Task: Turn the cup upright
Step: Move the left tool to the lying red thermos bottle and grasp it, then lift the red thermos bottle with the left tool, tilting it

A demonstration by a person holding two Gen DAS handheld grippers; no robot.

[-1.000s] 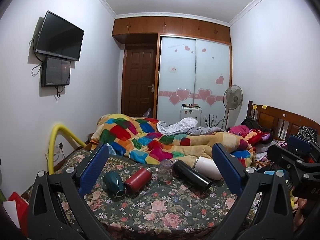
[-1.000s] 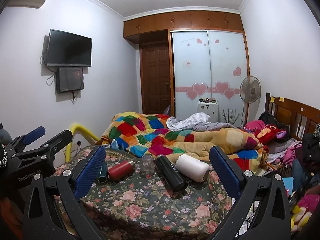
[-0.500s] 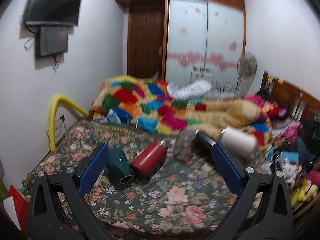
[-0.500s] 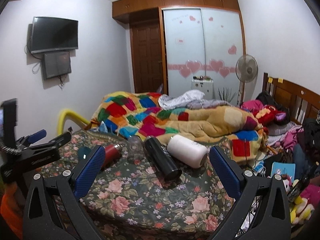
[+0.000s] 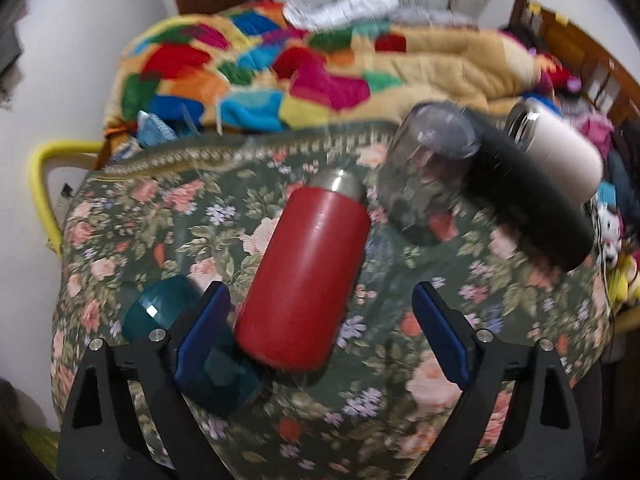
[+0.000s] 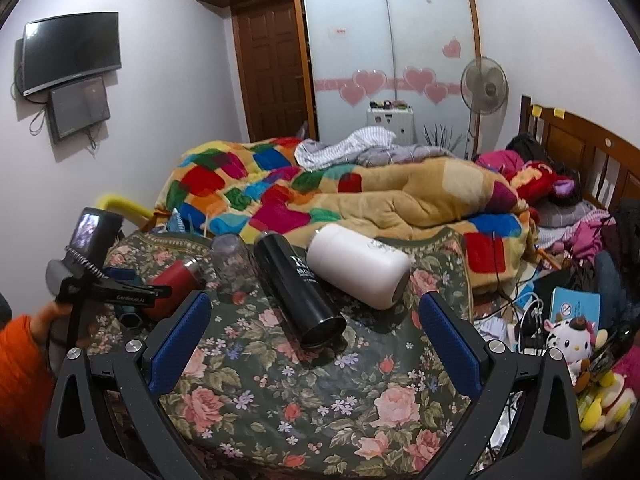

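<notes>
Five cups are lying on their sides in a row on the floral bedspread (image 6: 280, 380) at the foot of the bed. In the left wrist view the left hand-held gripper (image 5: 320, 332) is hanging wide open over the red cup (image 5: 308, 280), its blue pads (image 5: 202, 336) standing apart on either side of the cup's base without touching it. The red cup's steel neck is pointing away toward the patchwork quilt (image 5: 280, 72). Just beside it, partly hidden behind the left pad, a teal cup (image 5: 160, 312) is lying close against the red one's lower end. On the other side a clear cup (image 5: 424, 176) is lying near the red one's neck, with the black cup (image 5: 528, 200) right behind it and the white cup (image 5: 560, 152) against that; this view is blurred, so finer contact is hard to judge.

The right wrist view is showing what the left one is cutting off: the right hand-held gripper (image 6: 316, 344) is also spread open, empty, hanging near the black cup's (image 6: 296, 284) open mouth. The white cup (image 6: 360, 268) is resting against the black one. The left hand-held gripper (image 6: 120, 292) is appearing at the left edge, covering part of the red cup (image 6: 172, 280). Behind, a standing fan (image 6: 484, 88), a wall television (image 6: 72, 56) and a wooden headboard (image 6: 580, 148) are showing sharply.
</notes>
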